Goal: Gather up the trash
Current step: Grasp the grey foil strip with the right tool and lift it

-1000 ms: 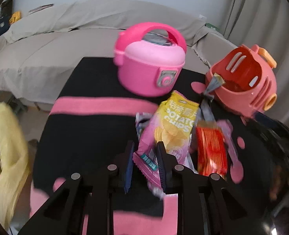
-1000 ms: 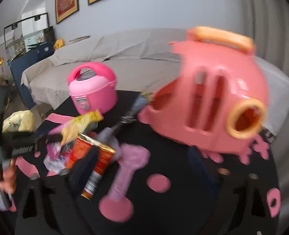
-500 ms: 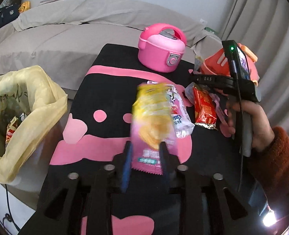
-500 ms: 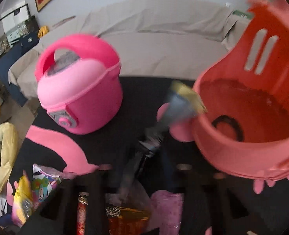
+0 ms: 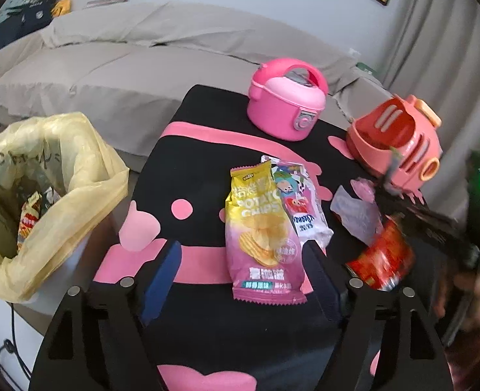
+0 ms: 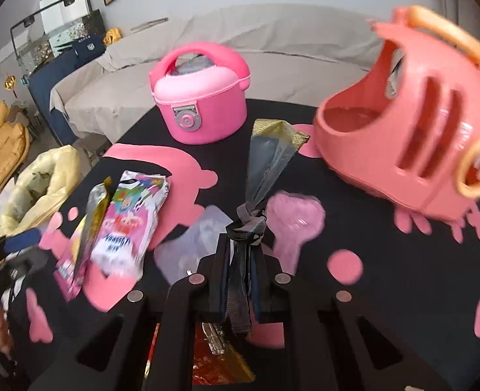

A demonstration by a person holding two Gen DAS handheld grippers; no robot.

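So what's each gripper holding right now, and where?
Right gripper: shut on the knotted grey wrapper, at its lower end below the knot. Left gripper: open, holding nothing.

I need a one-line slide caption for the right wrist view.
Right gripper shut on a knotted grey wrapper, between pink toy cooker and coral basket.

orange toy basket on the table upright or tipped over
Tipped. The orange toy basket lies on its side on the black-and-pink table, its open mouth facing sideways toward the pink toy rice cooker, handle off to one side.
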